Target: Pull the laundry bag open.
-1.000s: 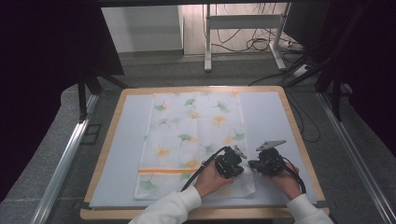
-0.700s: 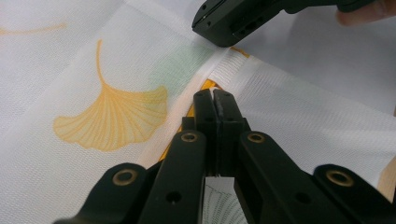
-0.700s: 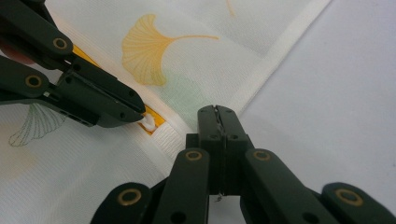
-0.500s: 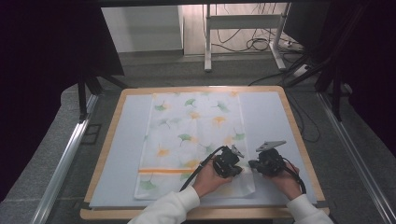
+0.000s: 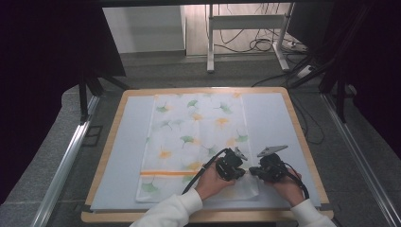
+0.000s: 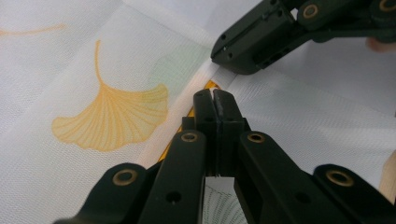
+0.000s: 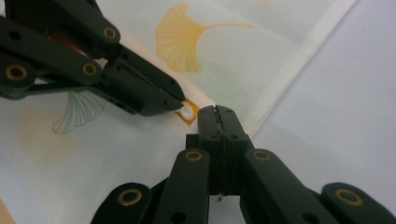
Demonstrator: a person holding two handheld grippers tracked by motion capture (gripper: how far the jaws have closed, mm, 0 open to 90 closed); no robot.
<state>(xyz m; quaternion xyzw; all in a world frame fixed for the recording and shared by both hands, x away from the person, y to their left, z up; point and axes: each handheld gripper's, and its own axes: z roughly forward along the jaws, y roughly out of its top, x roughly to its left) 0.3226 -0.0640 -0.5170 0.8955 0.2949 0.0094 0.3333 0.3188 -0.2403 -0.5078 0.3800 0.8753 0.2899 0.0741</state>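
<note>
A thin white cloth printed with orange and green ginkgo leaves [image 5: 194,142] lies mostly flat on the pale blue tabletop [image 5: 274,118]. At its near right edge, the left hand-held gripper [image 5: 240,174] and right hand-held gripper [image 5: 252,171] meet, each with jaws closed, pinching the hem. Judging by this, folding has barely begun; lifting and carrying the edge over remain.

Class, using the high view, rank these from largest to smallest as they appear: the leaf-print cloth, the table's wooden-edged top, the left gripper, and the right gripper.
1. Table's wooden-edged top
2. Leaf-print cloth
3. Left gripper and right gripper: these two look about the same size, so they are not ranked against each other.
</note>
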